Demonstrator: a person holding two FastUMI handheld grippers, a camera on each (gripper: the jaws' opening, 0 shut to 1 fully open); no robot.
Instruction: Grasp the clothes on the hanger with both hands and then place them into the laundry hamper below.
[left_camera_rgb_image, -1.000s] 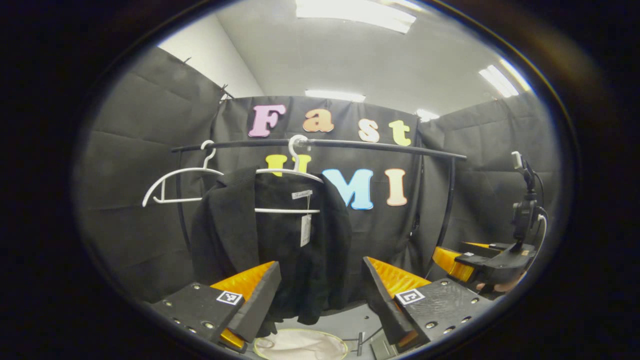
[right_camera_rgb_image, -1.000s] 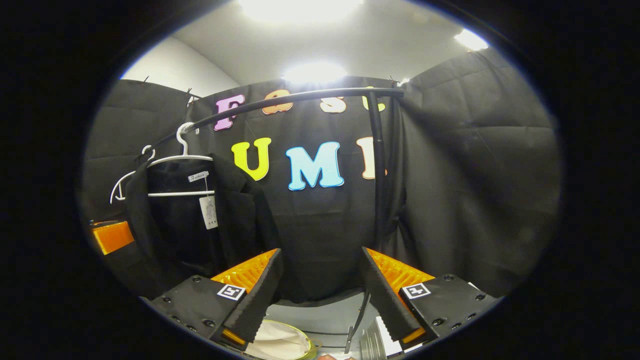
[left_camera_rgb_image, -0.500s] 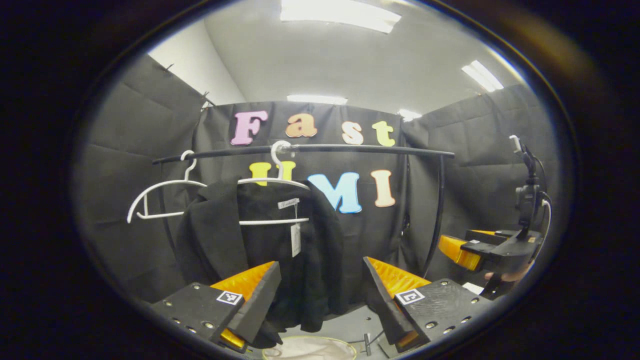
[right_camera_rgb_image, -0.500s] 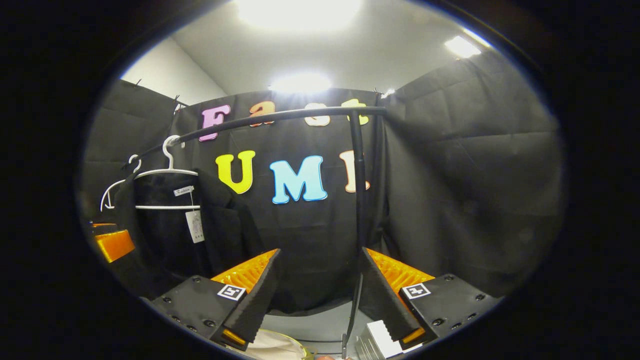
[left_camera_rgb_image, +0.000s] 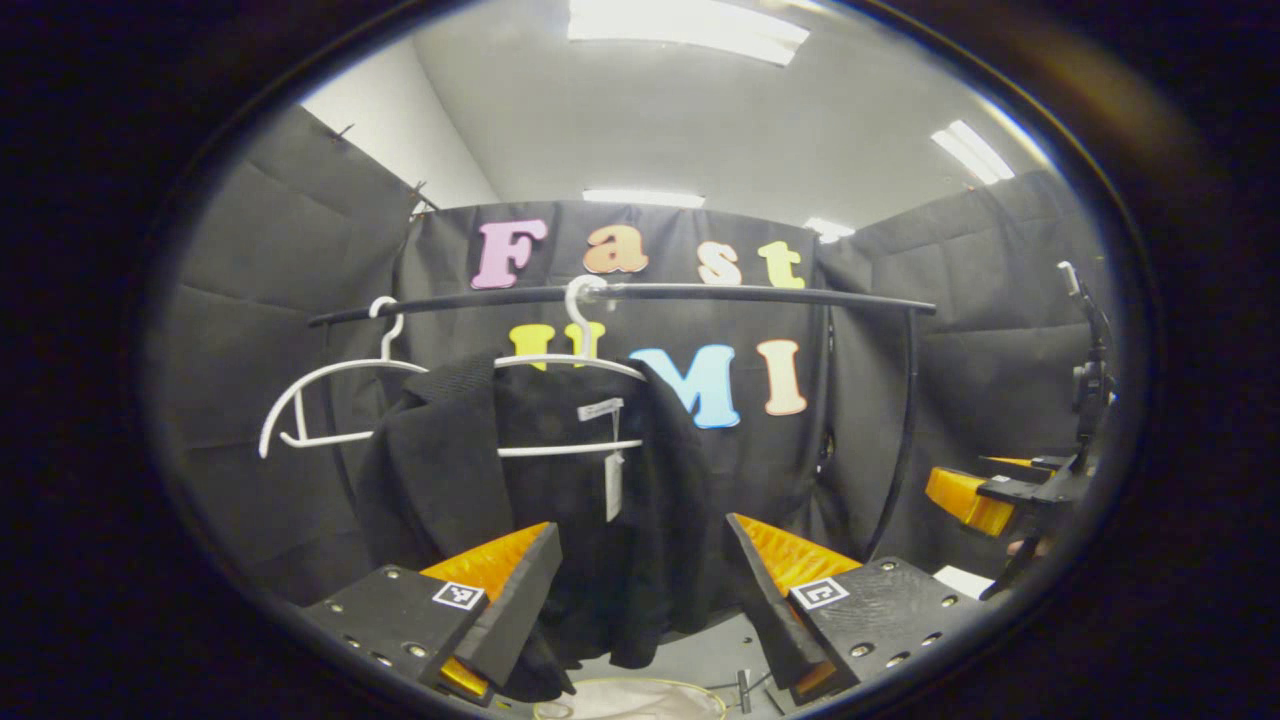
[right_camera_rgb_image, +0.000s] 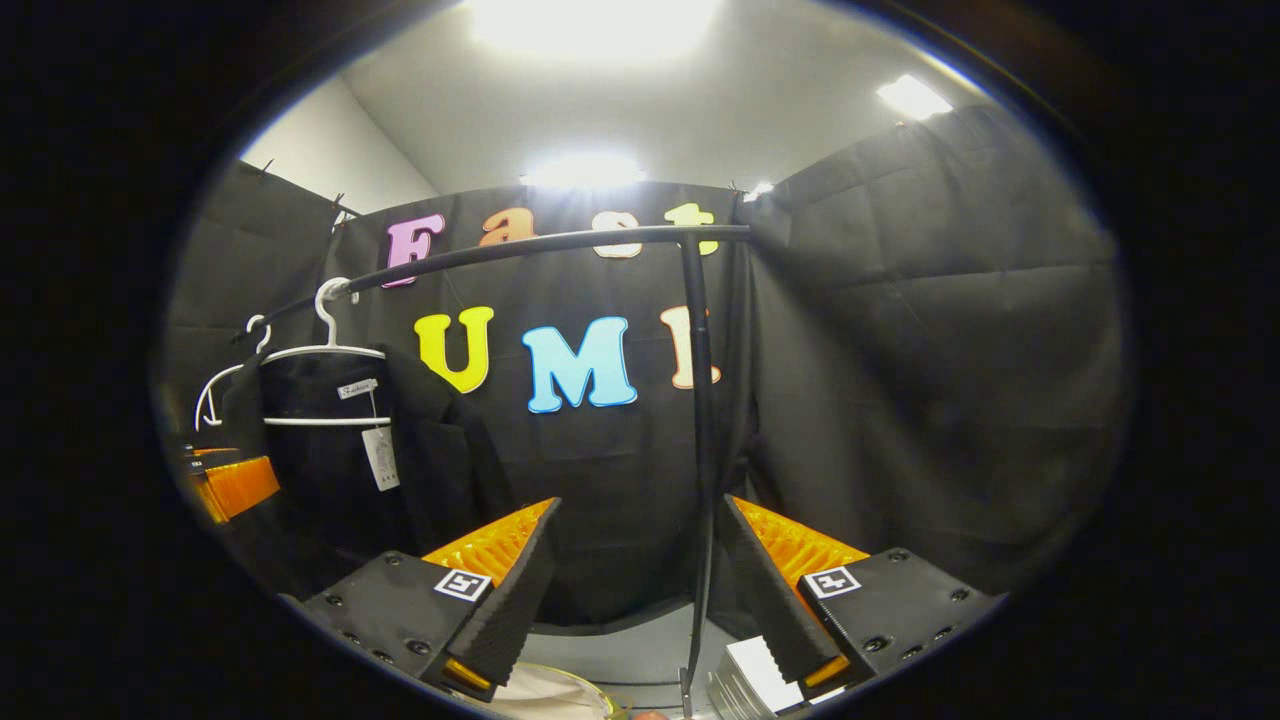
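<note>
A black jacket (left_camera_rgb_image: 520, 500) with a white paper tag hangs on a white hanger (left_camera_rgb_image: 580, 355) from the black rail (left_camera_rgb_image: 700, 293). My left gripper (left_camera_rgb_image: 640, 610) is open in front of the jacket's lower part, short of the cloth. Below it shows the pale rim of the laundry hamper (left_camera_rgb_image: 630, 700). In the right gripper view the jacket (right_camera_rgb_image: 340, 460) hangs at the left, and my right gripper (right_camera_rgb_image: 635, 600) is open and faces the rail's right post (right_camera_rgb_image: 700, 440). The hamper (right_camera_rgb_image: 550, 692) peeks in at the bottom. The right gripper (left_camera_rgb_image: 985, 495) also appears far right in the left gripper view.
A second, bare white hanger (left_camera_rgb_image: 320, 400) hangs left of the jacket. The rail's right post (left_camera_rgb_image: 900, 430) curves down to the grey floor. A white ribbed block (right_camera_rgb_image: 750, 685) lies by the post's foot. Black cloth walls close in on all sides.
Both views have drifted slightly; in the right gripper view the jacket and rail slid further left and the post came to the centre. Both grippers stay open.
</note>
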